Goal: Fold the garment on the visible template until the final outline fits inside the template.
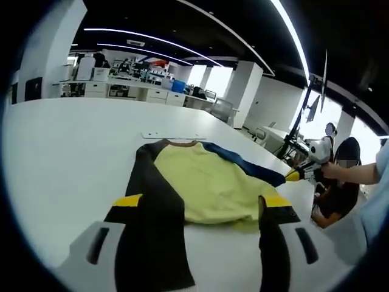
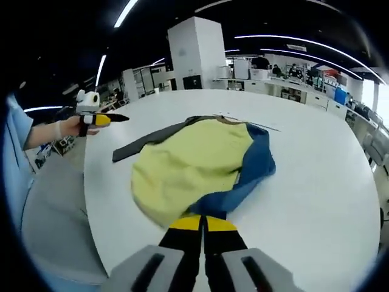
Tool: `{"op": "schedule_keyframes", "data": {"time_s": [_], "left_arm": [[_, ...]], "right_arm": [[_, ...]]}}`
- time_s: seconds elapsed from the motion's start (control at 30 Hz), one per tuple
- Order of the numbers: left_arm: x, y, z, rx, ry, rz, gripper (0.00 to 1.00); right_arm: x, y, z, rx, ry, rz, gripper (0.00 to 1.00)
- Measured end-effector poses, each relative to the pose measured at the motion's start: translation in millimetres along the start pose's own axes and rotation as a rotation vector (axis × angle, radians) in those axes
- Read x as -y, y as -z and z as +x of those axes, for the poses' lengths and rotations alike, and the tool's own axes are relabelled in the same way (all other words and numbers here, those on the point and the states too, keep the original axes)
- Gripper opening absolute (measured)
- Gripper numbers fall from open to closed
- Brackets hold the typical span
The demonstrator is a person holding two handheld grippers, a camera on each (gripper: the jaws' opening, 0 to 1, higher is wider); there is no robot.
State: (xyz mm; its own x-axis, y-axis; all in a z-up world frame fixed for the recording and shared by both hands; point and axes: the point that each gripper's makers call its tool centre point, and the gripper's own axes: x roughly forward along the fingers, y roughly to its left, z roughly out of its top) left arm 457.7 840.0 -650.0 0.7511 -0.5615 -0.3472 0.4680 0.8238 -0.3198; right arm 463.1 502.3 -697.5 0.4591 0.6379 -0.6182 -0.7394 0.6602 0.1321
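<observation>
The yellow shirt [image 1: 209,185] lies spread near the table's [image 1: 67,152] edge, the right gripper [image 2: 202,224] clamped narrowly on its blue sleeve [image 2: 252,167], the left gripper [image 1: 203,210] spread wide, holding nothing.

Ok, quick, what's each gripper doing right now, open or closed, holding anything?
Left gripper: open, holding nothing.
Right gripper: closed on the blue sleeve of the yellow fabric garment.

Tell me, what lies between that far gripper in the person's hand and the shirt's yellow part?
In the right gripper view: a strip of bare white table, then the shirt's dark sleeve stretched out towards that gripper.
</observation>
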Motion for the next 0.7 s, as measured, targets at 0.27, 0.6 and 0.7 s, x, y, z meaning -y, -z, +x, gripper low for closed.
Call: {"op": "schedule_keyframes", "data": {"time_s": [0.27, 0.6, 0.7], "left_arm": [[0.6, -5.5, -2.2, 0.020, 0.002, -0.009, 0.73], [-0.6, -4.5, -0.1, 0.023, -0.002, -0.024, 0.72], [-3.3, -4.4, 0.7, 0.027, -0.006, -0.033, 0.72]], "right_arm": [[29.7, -5.1, -28.5, 0.014, 0.060, 0.097, 0.00], [67.4, 12.5, -44.3, -0.045, 0.128, 0.148, 0.00], [77.6, 14.6, -47.0, -0.063, 0.136, 0.158, 0.00]]}}
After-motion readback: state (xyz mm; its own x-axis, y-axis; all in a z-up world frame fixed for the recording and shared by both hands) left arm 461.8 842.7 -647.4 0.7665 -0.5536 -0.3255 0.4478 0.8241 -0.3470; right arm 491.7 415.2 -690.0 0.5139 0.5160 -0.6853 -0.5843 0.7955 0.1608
